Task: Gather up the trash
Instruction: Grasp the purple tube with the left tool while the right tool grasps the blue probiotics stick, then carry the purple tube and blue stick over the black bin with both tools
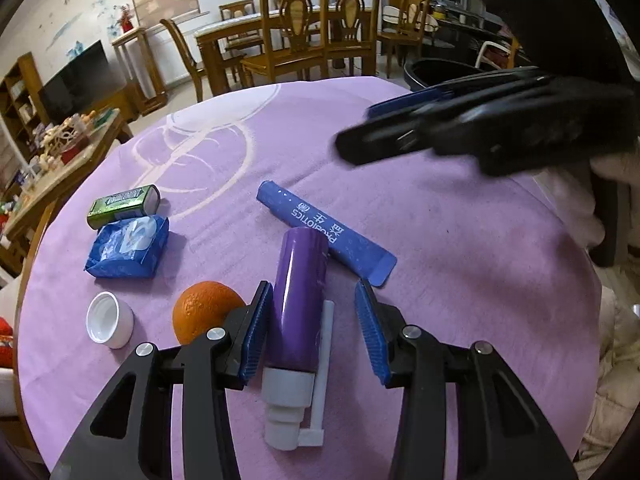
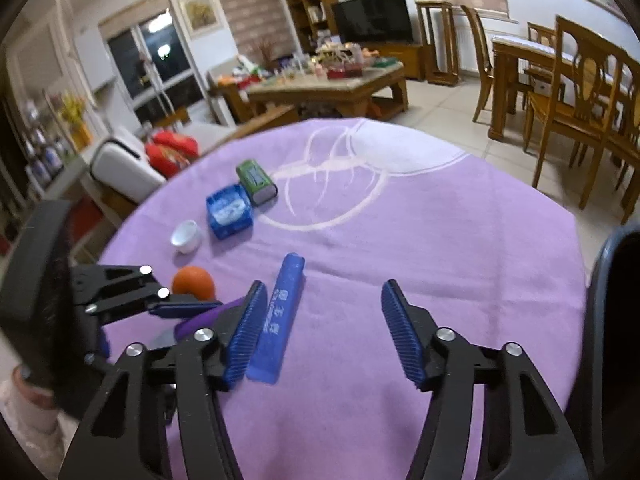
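Your left gripper [image 1: 314, 320] straddles the glossy purple cylindrical bottle with a grey cap [image 1: 298, 308] lying on the lilac tablecloth [image 1: 440, 220]; one pad touches it, the other stands clear. Your right gripper [image 2: 324, 330] is spread and empty, the flat blue probiotics sachet [image 2: 280, 316] just beside its left pad.

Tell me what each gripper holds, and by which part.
Nothing is gripped yet. The left gripper straddles the purple bottle at mid-body, one pad touching, the other clear. The right gripper is open over the cloth, the blue sachet beside one finger.
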`<state>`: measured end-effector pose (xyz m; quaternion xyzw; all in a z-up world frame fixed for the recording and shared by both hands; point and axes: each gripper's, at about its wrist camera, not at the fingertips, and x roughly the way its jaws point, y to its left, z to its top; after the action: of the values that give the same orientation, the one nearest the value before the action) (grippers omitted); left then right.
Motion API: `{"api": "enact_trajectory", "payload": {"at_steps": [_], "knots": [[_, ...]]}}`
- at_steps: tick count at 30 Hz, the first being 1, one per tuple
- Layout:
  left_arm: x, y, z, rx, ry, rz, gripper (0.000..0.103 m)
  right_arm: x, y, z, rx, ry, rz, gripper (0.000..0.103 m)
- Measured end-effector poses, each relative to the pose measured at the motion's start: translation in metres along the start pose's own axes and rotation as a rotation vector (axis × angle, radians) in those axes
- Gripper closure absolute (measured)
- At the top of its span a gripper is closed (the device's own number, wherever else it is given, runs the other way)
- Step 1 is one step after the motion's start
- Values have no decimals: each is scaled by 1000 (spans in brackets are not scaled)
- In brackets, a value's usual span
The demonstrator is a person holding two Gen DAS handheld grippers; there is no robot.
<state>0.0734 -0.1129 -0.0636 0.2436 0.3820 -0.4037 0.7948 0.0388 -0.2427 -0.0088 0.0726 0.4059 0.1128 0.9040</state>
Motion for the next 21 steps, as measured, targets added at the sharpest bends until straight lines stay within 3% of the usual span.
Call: {"api": "enact_trajectory", "payload": {"at_steps": [5,10,13,15,19,21], "knots": [[-3,4,-2,-62,16,-19,74,33,14,10,-26,60,-22,47],[-13,7,-15,-100,27,-49,75,56,31,10,-79,115,-28,48],[-18,7,-21,-107,22,-49,75,66,36,8,-103,130,-47,54],[-21,5,-25,-110,20,-47,75,69,39,9,-105,129,-39,61],[-22,5,-26,-116,19,-45,76,70,37,8,-108,130,-37,87],[-22,4,-25,-120,18,-36,76,69,36,7,-114,129,-34,90]]}}
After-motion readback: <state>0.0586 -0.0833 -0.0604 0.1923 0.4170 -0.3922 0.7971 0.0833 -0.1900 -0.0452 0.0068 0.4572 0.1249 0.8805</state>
